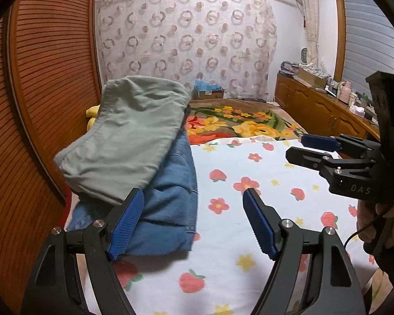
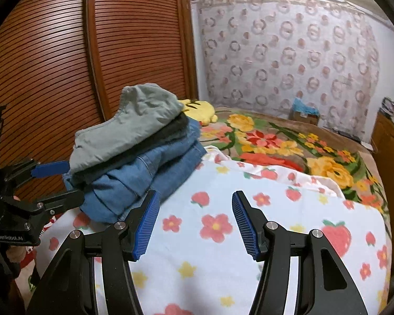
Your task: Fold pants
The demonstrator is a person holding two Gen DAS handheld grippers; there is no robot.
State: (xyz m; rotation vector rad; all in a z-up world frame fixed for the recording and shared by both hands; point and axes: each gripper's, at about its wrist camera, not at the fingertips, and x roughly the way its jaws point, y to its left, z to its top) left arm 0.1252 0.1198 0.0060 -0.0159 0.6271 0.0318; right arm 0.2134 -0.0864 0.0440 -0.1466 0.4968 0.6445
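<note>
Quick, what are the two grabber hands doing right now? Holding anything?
Left gripper: jaws open, holding nothing.
Right gripper: jaws open, holding nothing.

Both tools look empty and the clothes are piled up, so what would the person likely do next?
Probably draw both away from the pile to fetch another pair: the left tool and right tool stand open, holding nothing, and the sheet before them is bare.
</note>
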